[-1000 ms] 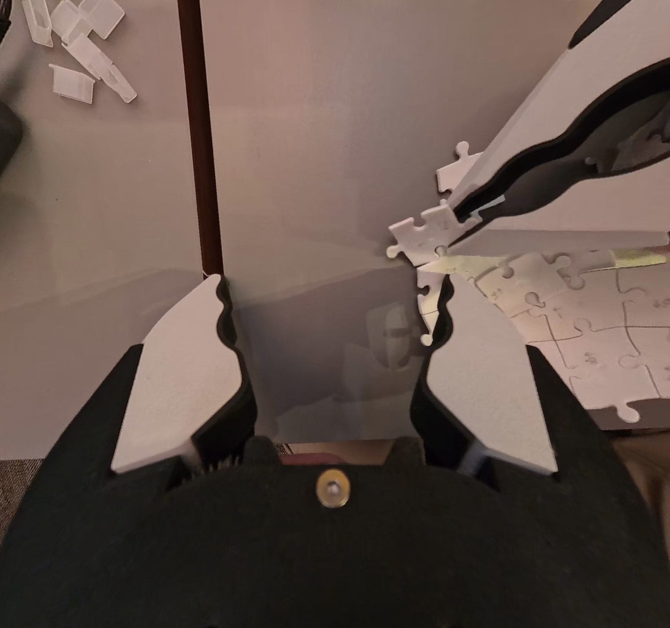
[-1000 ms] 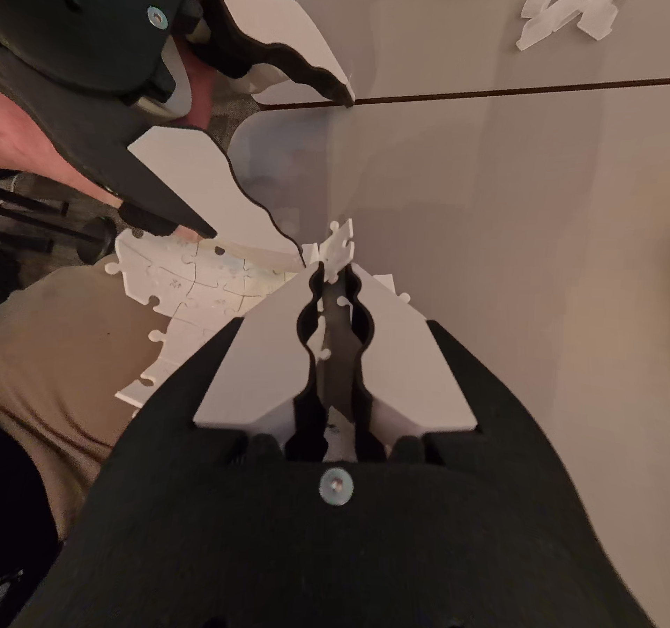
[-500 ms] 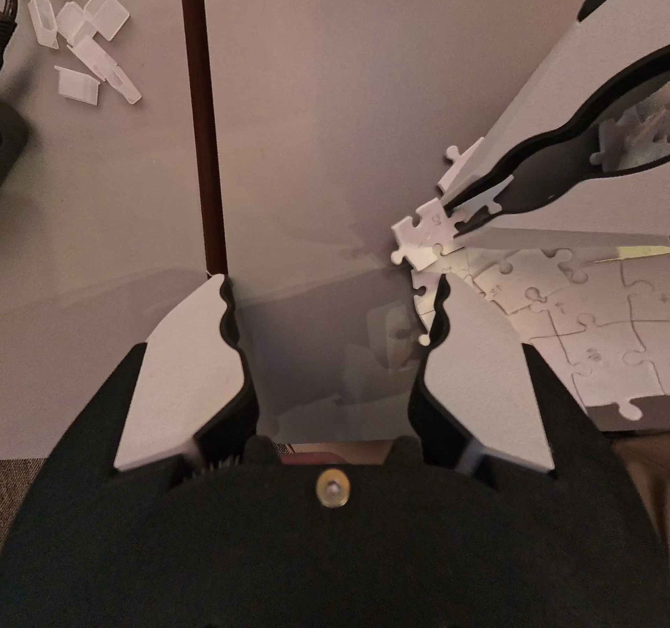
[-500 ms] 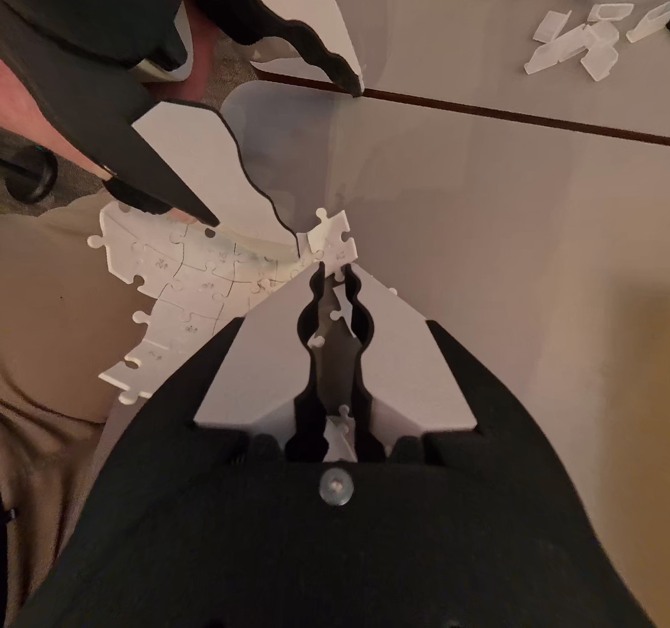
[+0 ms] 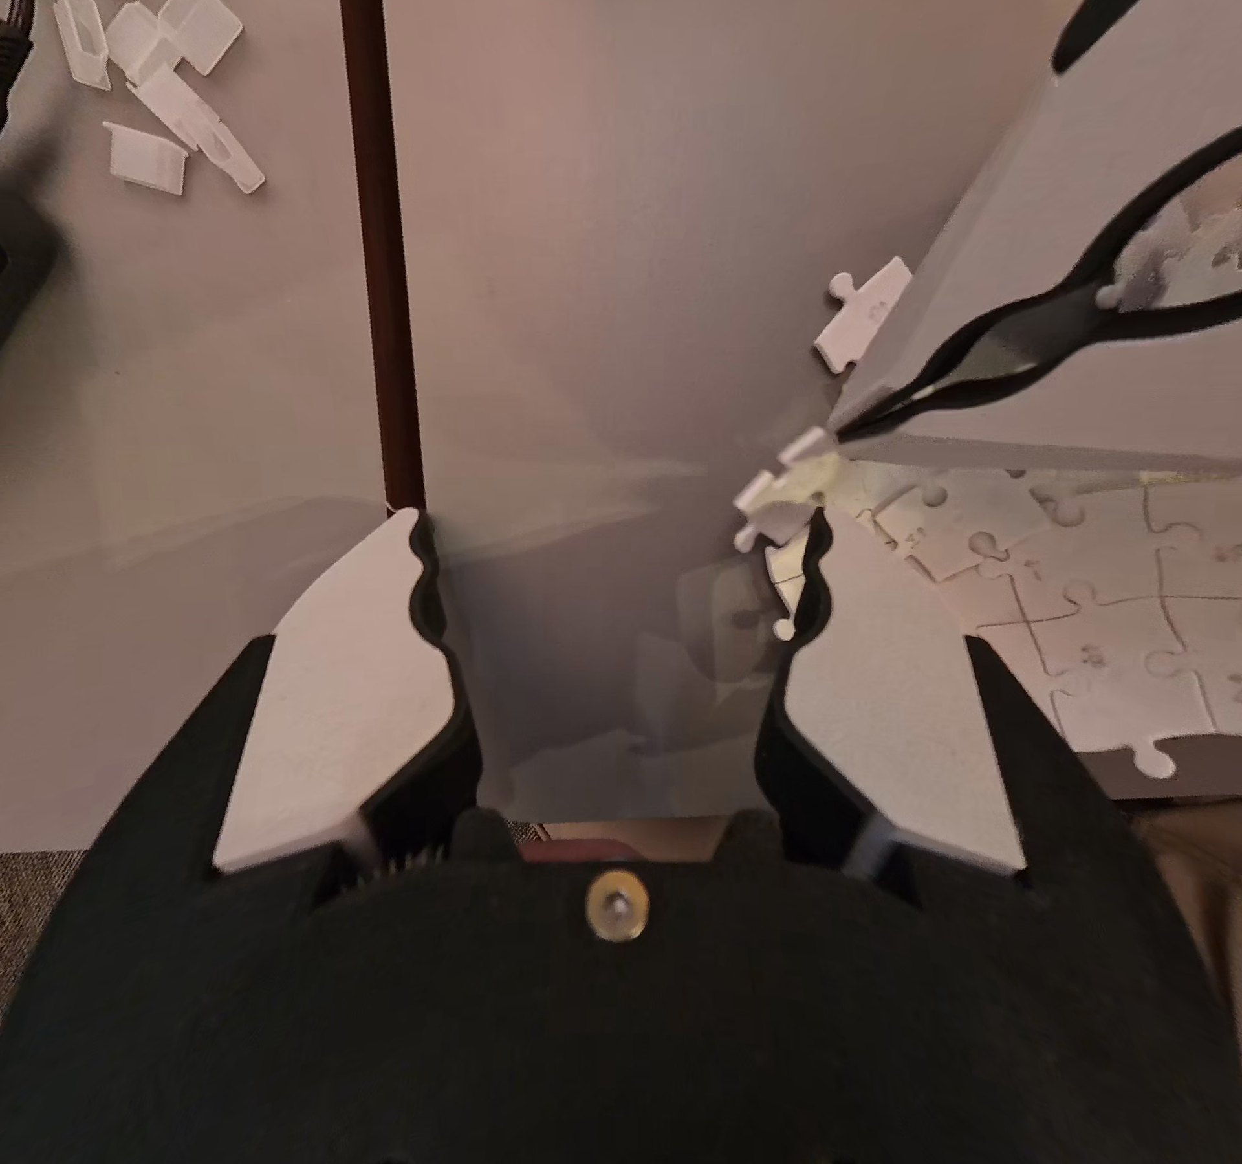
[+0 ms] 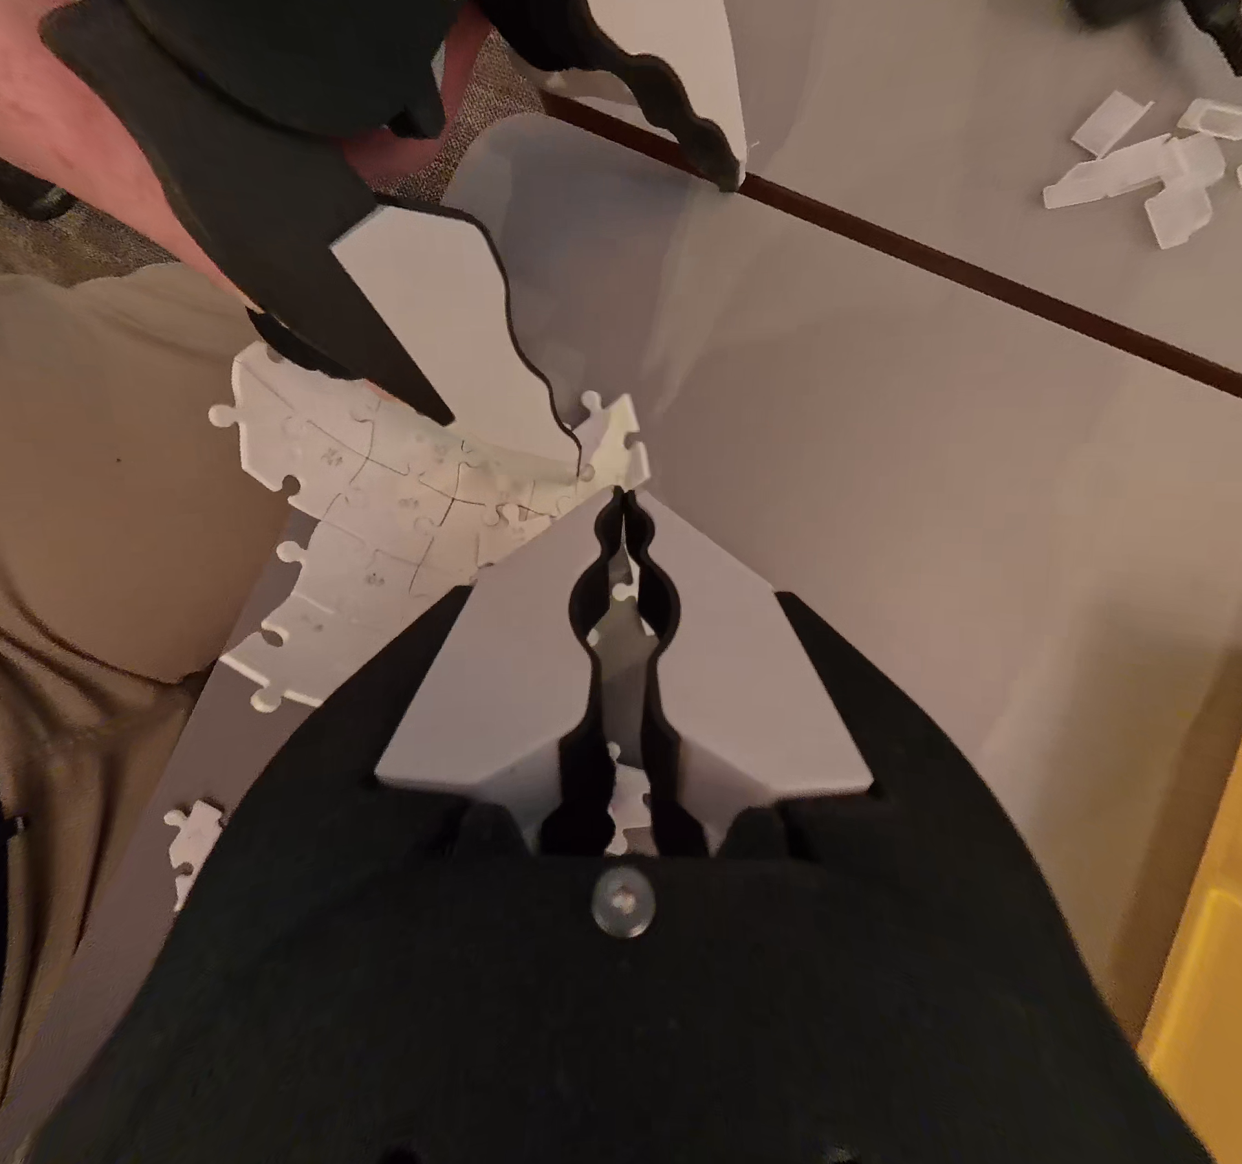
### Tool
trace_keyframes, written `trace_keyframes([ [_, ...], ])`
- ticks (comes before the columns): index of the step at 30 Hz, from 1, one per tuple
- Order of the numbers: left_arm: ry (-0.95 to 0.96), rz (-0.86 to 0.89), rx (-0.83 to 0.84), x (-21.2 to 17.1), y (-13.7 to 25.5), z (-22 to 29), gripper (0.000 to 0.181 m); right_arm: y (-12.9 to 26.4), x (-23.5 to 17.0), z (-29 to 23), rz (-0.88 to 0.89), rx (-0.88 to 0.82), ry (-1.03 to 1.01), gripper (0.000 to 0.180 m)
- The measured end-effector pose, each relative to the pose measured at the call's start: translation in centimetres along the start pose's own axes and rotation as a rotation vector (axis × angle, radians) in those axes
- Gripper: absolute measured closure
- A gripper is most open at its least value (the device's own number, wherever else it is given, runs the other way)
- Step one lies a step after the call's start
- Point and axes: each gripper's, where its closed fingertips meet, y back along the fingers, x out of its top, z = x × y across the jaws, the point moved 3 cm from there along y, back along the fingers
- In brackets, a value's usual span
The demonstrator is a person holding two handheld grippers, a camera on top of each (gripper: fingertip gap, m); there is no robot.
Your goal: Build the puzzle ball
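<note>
Office-like: grey desks [image 5: 605, 190], carpet [image 6: 470, 96]

Right gripper [image 6: 622, 493]: white curved puzzle piece [image 6: 615, 443], a second ago clamped between its fingers, now sits at the tip of the joined white puzzle sheet [image 6: 403, 500], seemingly slotted in. Fingers now pinched together just behind it, apparently released; contact unclear.

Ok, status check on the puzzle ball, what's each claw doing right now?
Left claw open, one finger pinning the joined puzzle panel. Right claw shut, tips at the end piece on the panel's edge. Loose piece beside it, nothing blocking.
</note>
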Motion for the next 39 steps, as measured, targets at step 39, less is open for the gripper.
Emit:
trace_keyframes([
  [39, 0.03, -0.011, -0.039, -0.1, -0.4, -0.2, 0.074, -0.7, 0.5, 0.4, -0.053, 0.144, 0.124, 0.18],
])
